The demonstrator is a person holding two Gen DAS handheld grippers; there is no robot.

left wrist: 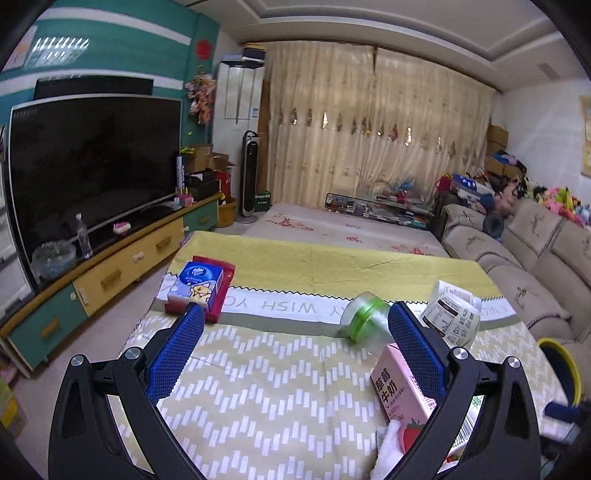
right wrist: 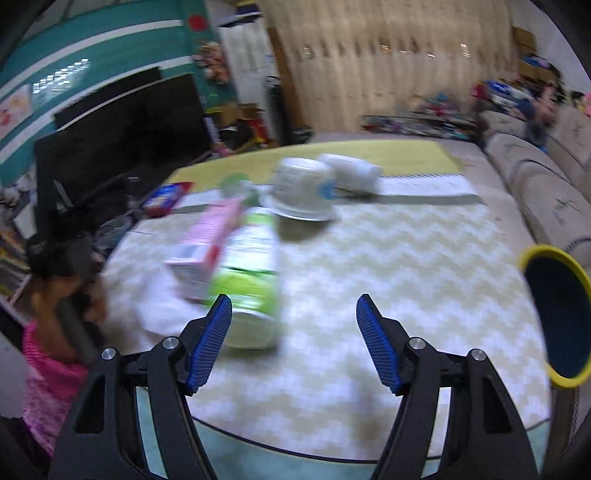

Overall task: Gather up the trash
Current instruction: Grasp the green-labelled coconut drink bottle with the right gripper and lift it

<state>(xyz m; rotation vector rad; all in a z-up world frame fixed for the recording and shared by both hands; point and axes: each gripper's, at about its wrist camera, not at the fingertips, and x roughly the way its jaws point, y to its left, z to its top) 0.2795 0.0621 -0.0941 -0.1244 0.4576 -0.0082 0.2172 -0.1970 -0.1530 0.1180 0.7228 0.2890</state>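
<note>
Left gripper (left wrist: 295,332): jaws wide apart, nothing between them. Right gripper (right wrist: 293,332): jaws open, holding nothing. On the bench (left wrist: 258,398), the pink milk carton (left wrist: 397,391) lies near right beside a green carton (right wrist: 251,273); paper cup (left wrist: 452,314) and tape roll (left wrist: 364,317) lie farther. Yellow-rimmed bin (right wrist: 557,317) stands right of the bench.

The room was a living room with a teal and white striped wall (left wrist: 110,40) behind a large dark television (left wrist: 92,162) on a low cabinet (left wrist: 110,273) with yellow and teal drawers. Cream curtains (left wrist: 369,129) covered the far wall, daylight glowing through them. A beige sofa (left wrist: 517,266) ran along the right side under a stepped white ceiling (left wrist: 369,26). A tall white air conditioner (left wrist: 238,99) stood in the corner.
</note>
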